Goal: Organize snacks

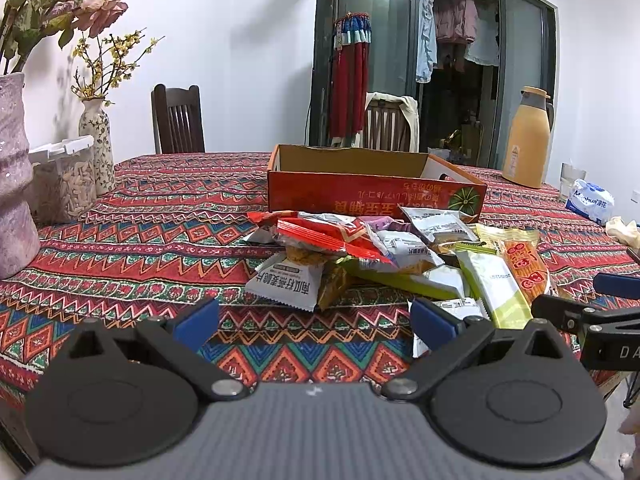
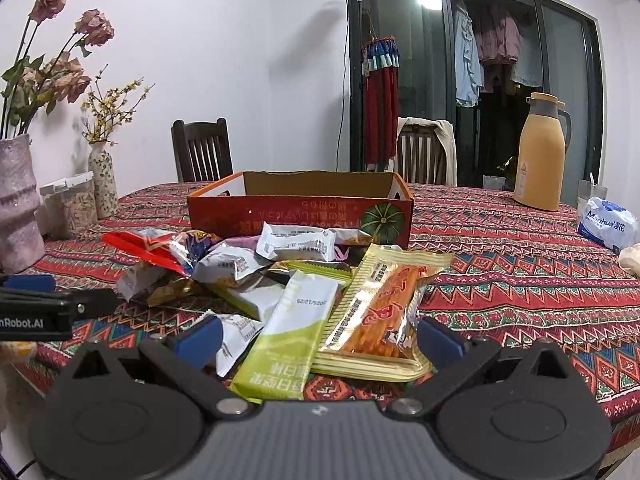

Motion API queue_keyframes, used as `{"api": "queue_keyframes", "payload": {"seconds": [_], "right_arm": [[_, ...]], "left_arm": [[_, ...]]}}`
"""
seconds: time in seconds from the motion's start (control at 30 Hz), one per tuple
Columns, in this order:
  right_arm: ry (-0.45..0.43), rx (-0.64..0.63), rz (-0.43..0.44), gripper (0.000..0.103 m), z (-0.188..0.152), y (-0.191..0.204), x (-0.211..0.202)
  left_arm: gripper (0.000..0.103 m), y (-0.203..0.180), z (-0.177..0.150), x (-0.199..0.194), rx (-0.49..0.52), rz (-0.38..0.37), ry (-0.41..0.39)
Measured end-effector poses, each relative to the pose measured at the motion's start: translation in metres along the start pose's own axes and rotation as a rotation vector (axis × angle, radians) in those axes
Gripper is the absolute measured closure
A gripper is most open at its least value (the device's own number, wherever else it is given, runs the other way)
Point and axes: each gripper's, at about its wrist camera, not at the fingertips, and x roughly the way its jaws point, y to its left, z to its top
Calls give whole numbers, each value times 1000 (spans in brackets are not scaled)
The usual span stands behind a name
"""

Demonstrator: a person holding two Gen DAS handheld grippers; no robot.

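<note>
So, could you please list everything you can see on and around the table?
cardboard box: one, orange-red, open, table centre behind the snacks
snack packets: a loose pile, silver, red, green, yellow, in front of the box
tablecloth: one, red patterned
vases: two, with dried flowers, far left
lidded jar: one, clear, beside the vases
thermos jug: one, tan, far right
tissue pack: one, white-blue, right edge
chairs: two, dark wood, behind the table
left hand-held gripper: open, empty
right hand-held gripper: open, around the nearest packets
</note>
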Motion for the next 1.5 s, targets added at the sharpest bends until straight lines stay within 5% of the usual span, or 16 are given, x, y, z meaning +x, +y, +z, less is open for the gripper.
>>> {"api": "queue_keyframes", "payload": {"seconds": [1.5], "right_arm": [[14, 12, -1, 0, -3, -2, 3]], "left_arm": [[0, -2, -2, -1, 1, -37, -4]]}}
